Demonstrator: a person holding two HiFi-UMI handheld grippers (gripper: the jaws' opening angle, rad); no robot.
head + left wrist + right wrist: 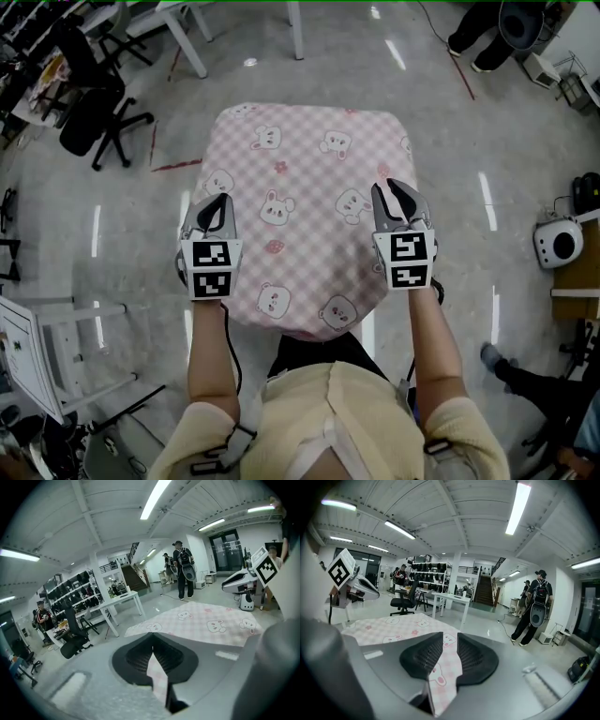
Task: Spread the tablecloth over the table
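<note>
Head view, clock from the cloth's middle. Grey glossy floor (469, 122) all round, light streaks on it. At 10 o'clock we see a black chair (94, 117), at 11 the legs of a white table (187, 47).

Left gripper (217, 199) sits at 8 o'clock, at the cloth's left edge. In the left gripper view its (152, 637) jaws are clenched on a thin fold of cloth, no gap. Behind it in that view: shelves (70, 590), stairs (133, 576), a person (183, 569) standing, strip lights (157, 496) on a white ceiling.

The cloth (300, 187), pink check with bear prints, lies draped dead centre. It covers the top fully, so we cannot see the table under it. The far corners hang rounded at 11 and 1 o'clock, and the near edge droops at 6 o'clock, toward the holder's body.

Right gripper (398, 185) sits at 4 o'clock, at the cloth's right edge. In the right gripper view its (450, 637) jaws stand a little apart, with a thicker fold of cloth filling the gap and both pads on it.

At 1 o'clock we see someone's shoes (473, 47). At 3 o'clock, well apart, a white device (558, 242) sits on the floor.
</note>
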